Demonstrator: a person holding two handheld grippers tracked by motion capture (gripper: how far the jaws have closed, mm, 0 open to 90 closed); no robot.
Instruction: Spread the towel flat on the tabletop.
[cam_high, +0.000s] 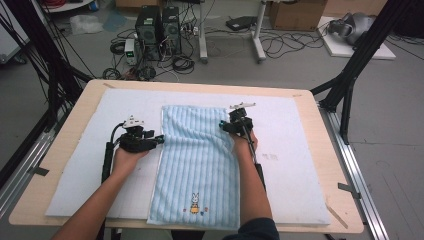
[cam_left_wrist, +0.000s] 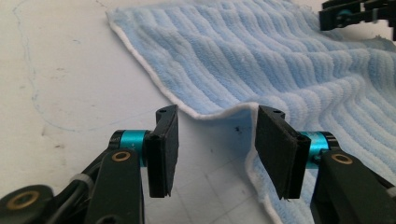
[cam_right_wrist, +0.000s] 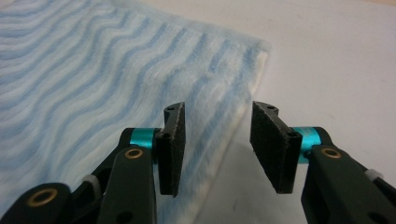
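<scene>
A light blue striped towel (cam_high: 195, 160) with a small rabbit motif lies lengthwise on the white mat (cam_high: 300, 150). My left gripper (cam_high: 160, 139) is at the towel's left edge, pointing right. In the left gripper view its jaws (cam_left_wrist: 215, 144) stand open, and the white-hemmed edge of the towel (cam_left_wrist: 261, 60) curls up a little between them without touching the pads. My right gripper (cam_high: 226, 124) is at the towel's right edge near the far corner. Its jaws (cam_right_wrist: 217, 140) are open astride the edge of the towel (cam_right_wrist: 93, 70). The right gripper (cam_left_wrist: 355, 14) shows far off in the left gripper view.
The mat covers most of a wooden table (cam_high: 345, 165). Beyond the far edge are computer towers (cam_high: 157, 30), loose cables on the floor and black frame legs (cam_high: 350, 80) at both sides. Bare mat lies on either side of the towel.
</scene>
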